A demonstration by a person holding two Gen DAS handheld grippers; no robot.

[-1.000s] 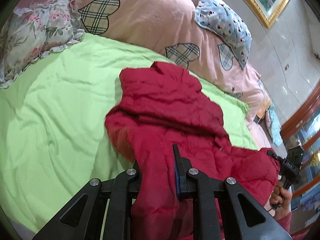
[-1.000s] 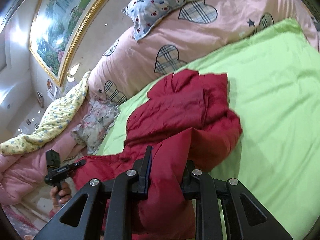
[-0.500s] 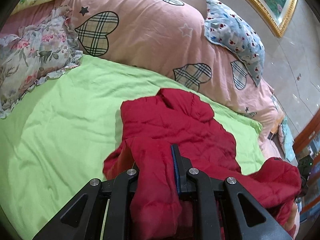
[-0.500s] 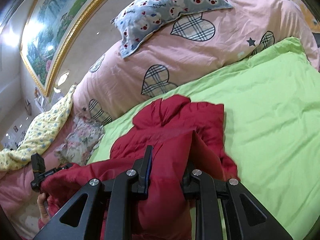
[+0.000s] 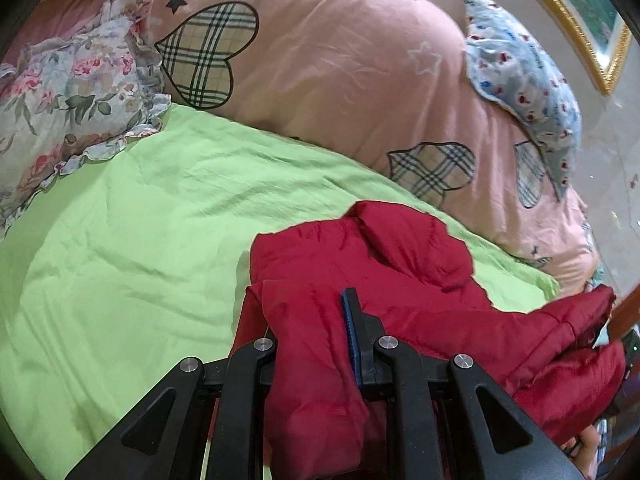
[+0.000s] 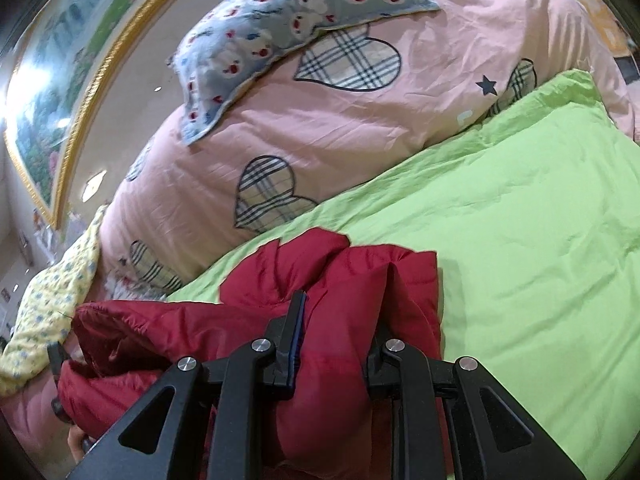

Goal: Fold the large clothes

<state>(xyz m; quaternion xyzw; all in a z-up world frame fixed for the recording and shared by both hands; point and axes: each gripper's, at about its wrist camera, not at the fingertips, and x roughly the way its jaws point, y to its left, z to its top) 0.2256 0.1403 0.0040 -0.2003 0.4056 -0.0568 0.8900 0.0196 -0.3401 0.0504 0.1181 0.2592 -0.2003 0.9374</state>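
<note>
A red padded jacket (image 5: 360, 264) lies on a green bedsheet (image 5: 140, 232), its far part flat and its near part lifted. My left gripper (image 5: 308, 320) is shut on a thick fold of the jacket, which bulges between the fingers. My right gripper (image 6: 340, 320) is shut on another fold of the same jacket (image 6: 352, 280). The jacket's near edge hangs stretched between the two grippers. In the right wrist view the left gripper is mostly hidden behind the jacket at lower left.
A pink duvet with plaid hearts (image 5: 340, 80) is piled along the far side of the bed. A floral pillow (image 5: 68, 96) lies at left, a blue patterned pillow (image 5: 524, 80) on the duvet. A gold-framed painting (image 6: 48, 92) hangs on the wall.
Both grippers have carried the jacket's near edge up and forward over its far part. The jacket now looks more bunched and covers less of the sheet.
</note>
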